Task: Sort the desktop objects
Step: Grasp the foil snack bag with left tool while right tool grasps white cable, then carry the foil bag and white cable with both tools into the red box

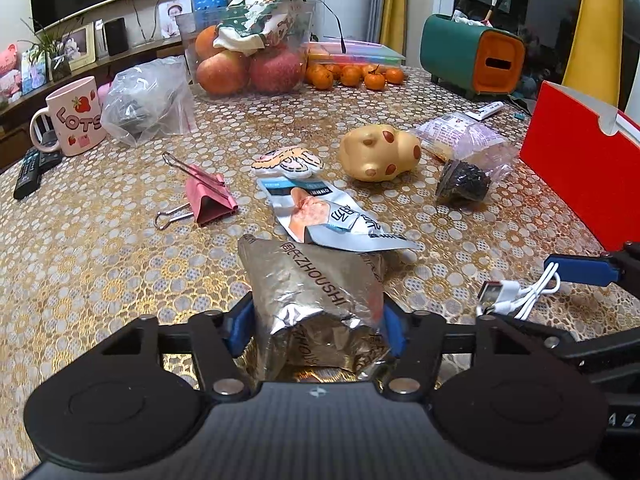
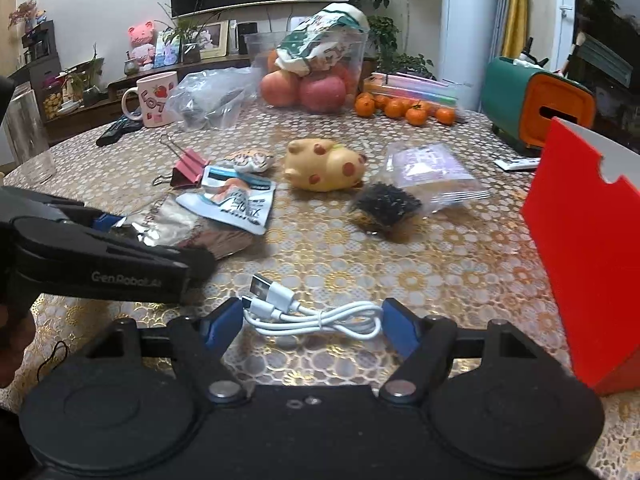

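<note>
Left gripper [image 1: 316, 328] first: blue fingers [image 1: 239, 330] pinching the crinkly silver snack bag [image 1: 316, 292], one pad on each side. Bag's long way pointing straight out ahead, past the fingertips. Next, right gripper [image 2: 312, 320]: fingers [image 2: 218, 324] around the white cable [image 2: 320, 316], lying sideways from one pad across to the other (right pad touching the loop, left pad just beside the plugs). Hard to tell if squeezed yet. Red box [image 2: 580, 240] off to the right.

Snack packet [image 1: 316, 292]: crinkled metallic foil, glossy. Charging cable [image 2: 320, 316]: smooth white plastic. Binder clip [image 1: 210, 200]: pink painted body, bare wire handles. Table covering [image 1: 100, 260]: gold lace pattern, sheen. Red box [image 2: 580, 248]: matt card. Mug [image 1: 76, 120]: glazed ceramic.
</note>
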Demonstrator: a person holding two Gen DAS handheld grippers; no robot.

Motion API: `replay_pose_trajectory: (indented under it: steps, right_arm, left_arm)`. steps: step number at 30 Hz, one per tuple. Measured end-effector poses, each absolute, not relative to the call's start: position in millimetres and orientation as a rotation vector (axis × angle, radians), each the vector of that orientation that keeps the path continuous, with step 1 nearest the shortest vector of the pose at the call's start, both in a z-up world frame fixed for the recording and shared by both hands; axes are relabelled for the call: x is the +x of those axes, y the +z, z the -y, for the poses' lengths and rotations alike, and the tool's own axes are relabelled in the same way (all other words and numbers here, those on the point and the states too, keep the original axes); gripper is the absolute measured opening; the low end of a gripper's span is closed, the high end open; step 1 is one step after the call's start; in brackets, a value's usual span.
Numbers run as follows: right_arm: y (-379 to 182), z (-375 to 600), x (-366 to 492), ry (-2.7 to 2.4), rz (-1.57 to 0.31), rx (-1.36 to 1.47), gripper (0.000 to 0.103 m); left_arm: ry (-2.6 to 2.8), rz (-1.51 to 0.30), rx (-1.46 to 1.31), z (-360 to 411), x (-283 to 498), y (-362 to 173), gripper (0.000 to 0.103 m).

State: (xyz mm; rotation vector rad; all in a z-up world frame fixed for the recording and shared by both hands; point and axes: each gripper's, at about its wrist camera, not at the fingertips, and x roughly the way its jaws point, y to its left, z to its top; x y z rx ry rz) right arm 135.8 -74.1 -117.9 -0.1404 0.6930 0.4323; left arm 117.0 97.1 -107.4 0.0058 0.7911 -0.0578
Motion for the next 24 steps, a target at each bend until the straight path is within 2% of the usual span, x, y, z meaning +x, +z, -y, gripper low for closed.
replay_pose_trajectory:
  steps: [3,24]
  right_arm:
    - [-113.5,80.5,132.3,0.425,-0.688,-0.137,0.075]
    - [-77.8,132.6,103.1,0.377,-0.63,-0.096,0.075]
  left_arm:
    - [-0.055,-0.8,-0.01,-95.8,111.7,-106.0,0.057]
    - [-0.092,-0.781,-0.062,-52.7,70.8,-65.0,0.056]
